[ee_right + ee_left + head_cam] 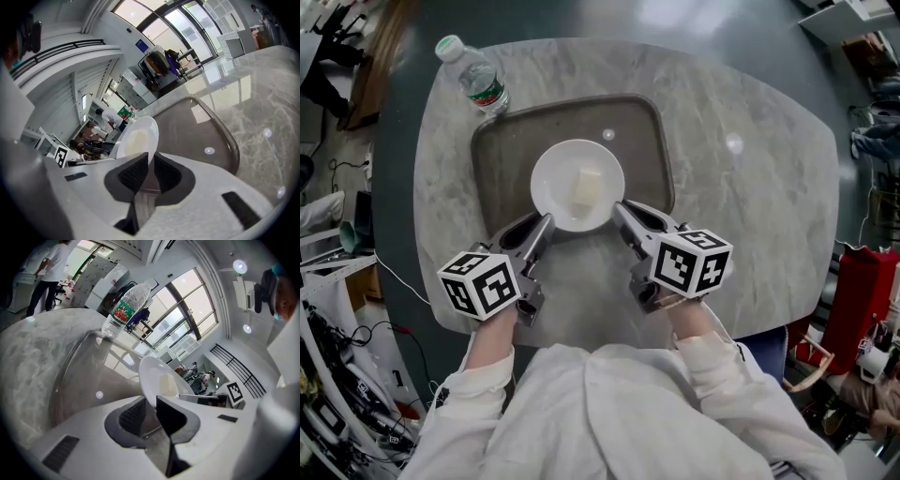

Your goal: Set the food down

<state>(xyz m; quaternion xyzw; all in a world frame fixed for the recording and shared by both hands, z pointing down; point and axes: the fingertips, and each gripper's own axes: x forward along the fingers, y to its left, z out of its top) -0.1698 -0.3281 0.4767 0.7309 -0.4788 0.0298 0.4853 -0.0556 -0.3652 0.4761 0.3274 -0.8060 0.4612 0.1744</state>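
My left gripper point(546, 223) and right gripper point(621, 211) are each clamped on the rim of the plate point(558, 183). It carries the pale food point(586, 187) over the tray point(637, 141). I cannot tell whether it is touching down. Letting go is still left, I judge.

Two grippers at a white plate point(555, 178) over a brown tray point(499, 150)

The left gripper point(546, 223) and right gripper point(619, 208) reach the plate's near rim from either side. A pale block of food point(586, 187) lies on the plate. The tray rests on a marble table point(750, 216), and a water bottle point(476, 80) stands just beyond its far left corner.
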